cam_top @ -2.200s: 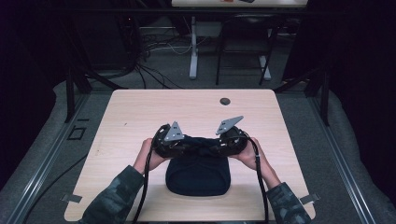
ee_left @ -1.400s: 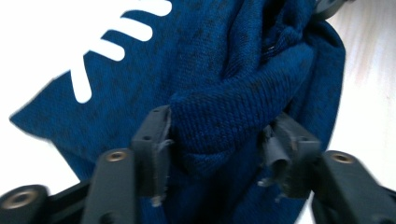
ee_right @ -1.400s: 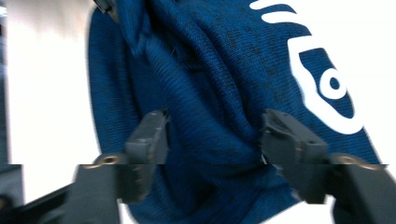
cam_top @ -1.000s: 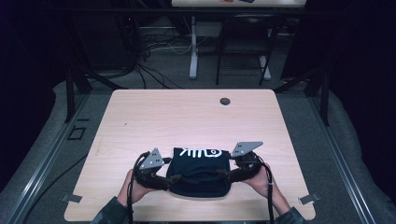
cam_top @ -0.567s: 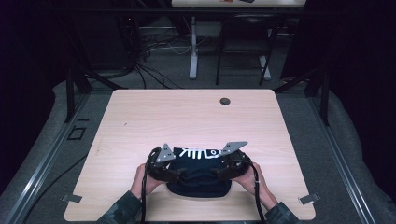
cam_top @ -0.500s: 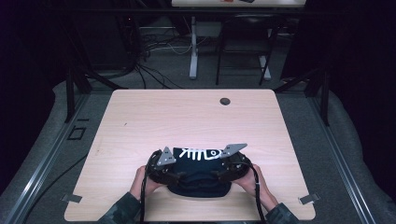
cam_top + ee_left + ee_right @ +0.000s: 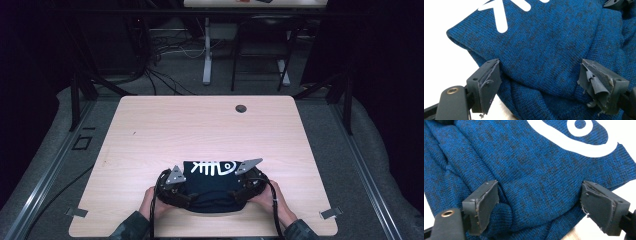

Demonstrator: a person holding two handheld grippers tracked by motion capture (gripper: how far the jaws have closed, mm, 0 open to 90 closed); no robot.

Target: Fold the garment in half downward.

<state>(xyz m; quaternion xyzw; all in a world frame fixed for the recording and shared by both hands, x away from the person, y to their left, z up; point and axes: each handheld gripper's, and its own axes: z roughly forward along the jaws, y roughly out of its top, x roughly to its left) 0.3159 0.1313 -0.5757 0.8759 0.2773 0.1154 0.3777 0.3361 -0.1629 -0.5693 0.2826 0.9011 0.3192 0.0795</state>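
near the table's (image 7: 150, 130) front edge lies the folded blue sweater (image 7: 212, 187). the left gripper (image 7: 537, 82) and right gripper (image 7: 539, 203) sit at its sides, jaws just opened wide, fabric between them unpinched.

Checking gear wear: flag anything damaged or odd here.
The left hand-held gripper has a torn pad: its grey lining hangs in shreds. The blue sweater lies folded, nothing else odd.

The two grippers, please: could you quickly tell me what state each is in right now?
Left gripper: open, jaws just been opening, blue sweater between the fingers, not pressed.
Right gripper: open, also just been opening, sweater between its fingers, unclamped.
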